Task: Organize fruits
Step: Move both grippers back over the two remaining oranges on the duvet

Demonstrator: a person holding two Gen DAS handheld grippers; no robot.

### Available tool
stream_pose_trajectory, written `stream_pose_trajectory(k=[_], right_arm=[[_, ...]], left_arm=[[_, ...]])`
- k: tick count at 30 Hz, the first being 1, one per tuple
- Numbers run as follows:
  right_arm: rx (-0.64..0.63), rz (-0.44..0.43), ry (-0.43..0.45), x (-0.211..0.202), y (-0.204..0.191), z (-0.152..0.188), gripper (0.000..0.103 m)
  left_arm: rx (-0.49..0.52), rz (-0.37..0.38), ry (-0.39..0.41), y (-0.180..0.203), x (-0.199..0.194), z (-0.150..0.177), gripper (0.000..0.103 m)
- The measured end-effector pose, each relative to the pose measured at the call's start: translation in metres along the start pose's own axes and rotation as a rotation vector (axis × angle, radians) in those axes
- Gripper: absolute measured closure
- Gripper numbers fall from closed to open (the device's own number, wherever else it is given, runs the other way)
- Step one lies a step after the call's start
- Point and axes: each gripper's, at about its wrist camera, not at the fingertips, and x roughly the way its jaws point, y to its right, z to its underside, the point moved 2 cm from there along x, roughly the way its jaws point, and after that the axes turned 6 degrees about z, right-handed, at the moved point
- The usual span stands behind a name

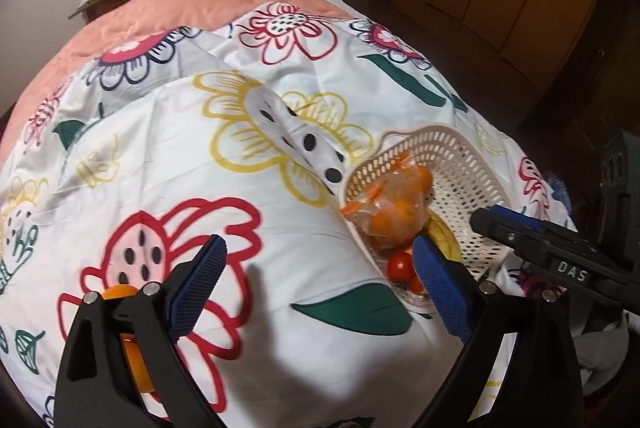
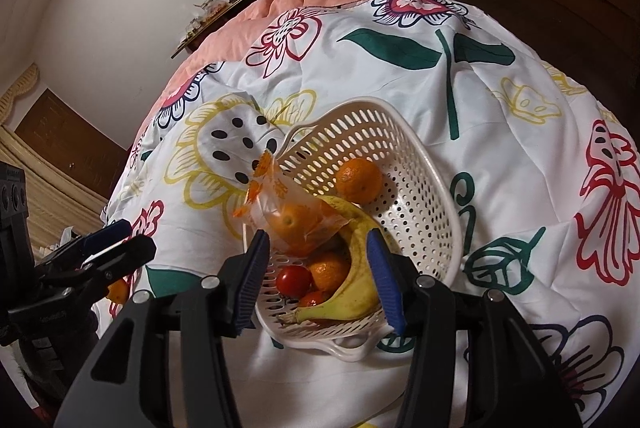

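Left gripper [image 1: 318, 288] jaws wide apart, empty, over floral duvet [image 1: 248, 195] w/ loose orange [image 1: 120, 292] behind its finger; right gripper [image 2: 320, 282] jaws partly apart, empty, above tilted white basket [image 2: 420, 220] on bed holding banana [image 2: 356, 292], tomatoes [image 2: 294, 280], oranges, bagged orange [image 2: 292, 224].

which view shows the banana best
The right wrist view: the banana curves in plain sight along the basket wall, from stem to tip, beside the tomatoes. In the left wrist view only a yellow sliver shows, mostly hidden by the bagged oranges and the left claw's finger.
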Motion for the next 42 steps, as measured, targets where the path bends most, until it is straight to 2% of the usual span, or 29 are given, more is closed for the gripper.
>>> stream_pose_trajectory(k=[13, 29, 42], right_arm=[[-0.044, -0.005, -0.011, -0.002, -0.021, 0.002, 0.051], [-0.149, -0.032, -0.049, 0.003, -0.067, 0.015, 0.051], [-0.228, -0.039, -0.068, 0.005, -0.100, 0.028, 0.051]], left_arm=[[0.027, -0.086, 0.052, -0.012, -0.015, 0.004, 0.006], [0.015, -0.120, 0.095, -0.029, -0.030, 0.012, 0.006], [-0.049, -0.129, 0.117, -0.059, -0.045, 0.022, 0.006]])
